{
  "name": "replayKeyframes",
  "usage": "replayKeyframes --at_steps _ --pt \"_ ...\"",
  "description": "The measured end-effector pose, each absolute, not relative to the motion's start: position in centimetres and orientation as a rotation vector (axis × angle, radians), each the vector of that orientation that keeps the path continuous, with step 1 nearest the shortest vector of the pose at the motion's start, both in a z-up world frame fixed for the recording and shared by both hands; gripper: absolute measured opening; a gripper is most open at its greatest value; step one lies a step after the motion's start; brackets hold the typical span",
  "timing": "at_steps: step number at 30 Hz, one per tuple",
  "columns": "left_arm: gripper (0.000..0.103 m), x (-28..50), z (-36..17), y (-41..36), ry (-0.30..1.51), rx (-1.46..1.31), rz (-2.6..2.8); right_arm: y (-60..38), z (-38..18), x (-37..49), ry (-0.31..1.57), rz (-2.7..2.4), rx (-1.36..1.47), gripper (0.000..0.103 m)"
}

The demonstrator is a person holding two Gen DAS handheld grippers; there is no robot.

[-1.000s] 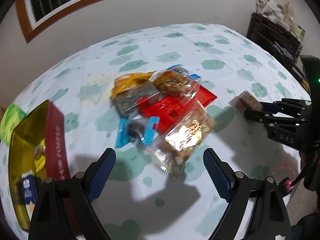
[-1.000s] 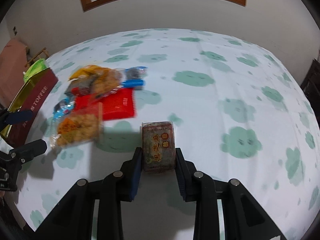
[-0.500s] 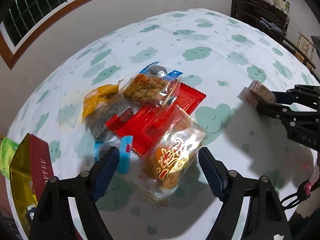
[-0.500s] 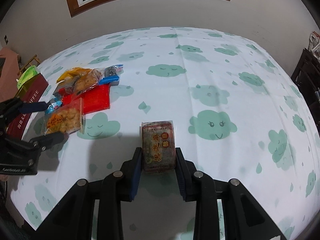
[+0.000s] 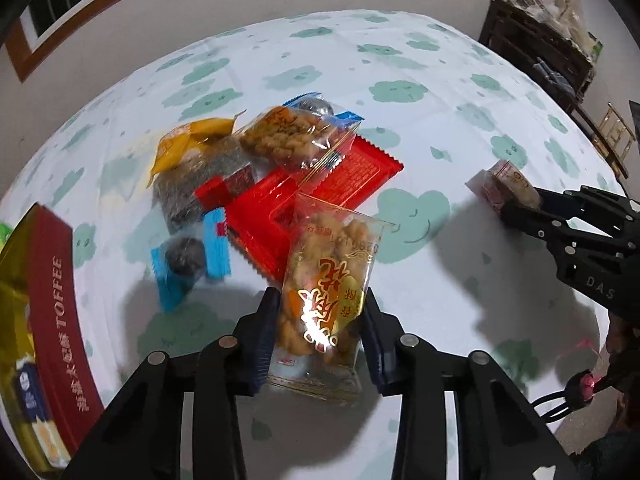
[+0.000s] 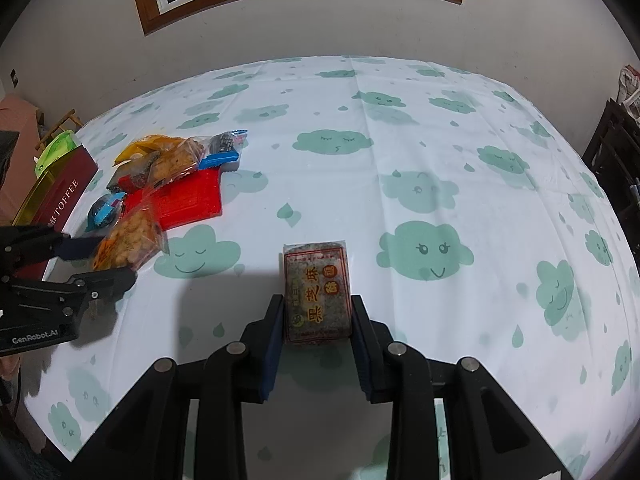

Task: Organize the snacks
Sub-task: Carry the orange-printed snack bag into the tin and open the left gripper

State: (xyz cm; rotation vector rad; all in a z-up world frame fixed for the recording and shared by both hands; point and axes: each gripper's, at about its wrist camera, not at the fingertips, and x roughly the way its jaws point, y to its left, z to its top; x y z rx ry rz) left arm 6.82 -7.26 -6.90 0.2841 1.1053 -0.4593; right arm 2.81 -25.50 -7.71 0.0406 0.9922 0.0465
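My left gripper [image 5: 320, 312] is shut on a clear packet of fried dough twists [image 5: 326, 292], at the near edge of the snack pile. The pile holds a red packet [image 5: 304, 196], a second twist packet [image 5: 292, 136], a yellow packet [image 5: 188, 144] and blue-ended sweets [image 5: 188, 260]. My right gripper [image 6: 318, 316] is shut on a brown sesame cake block [image 6: 318, 292] held just above the tablecloth. It shows at the right in the left wrist view [image 5: 508, 188]. The left gripper shows at the left in the right wrist view [image 6: 100, 260].
A red and gold toffee tin [image 5: 44, 320] stands open at the left table edge, with small packets inside; it also shows in the right wrist view [image 6: 60, 196]. The cloud-print tablecloth [image 6: 420, 160] covers the table. A dark shelf [image 5: 540, 52] stands at the far right.
My left gripper has closed on the dough twist packet, which lay between its open fingers before. My right gripper still holds the sesame block.
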Motion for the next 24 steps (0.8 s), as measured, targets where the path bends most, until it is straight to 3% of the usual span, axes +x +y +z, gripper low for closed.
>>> replayKeyframes --at_steps 24 --pt "0.035 4.7 -0.7 -2.0 1.032 0.132 -0.372 -24.7 -7.8 3.0 1.001 0.012 -0.019 0.032"
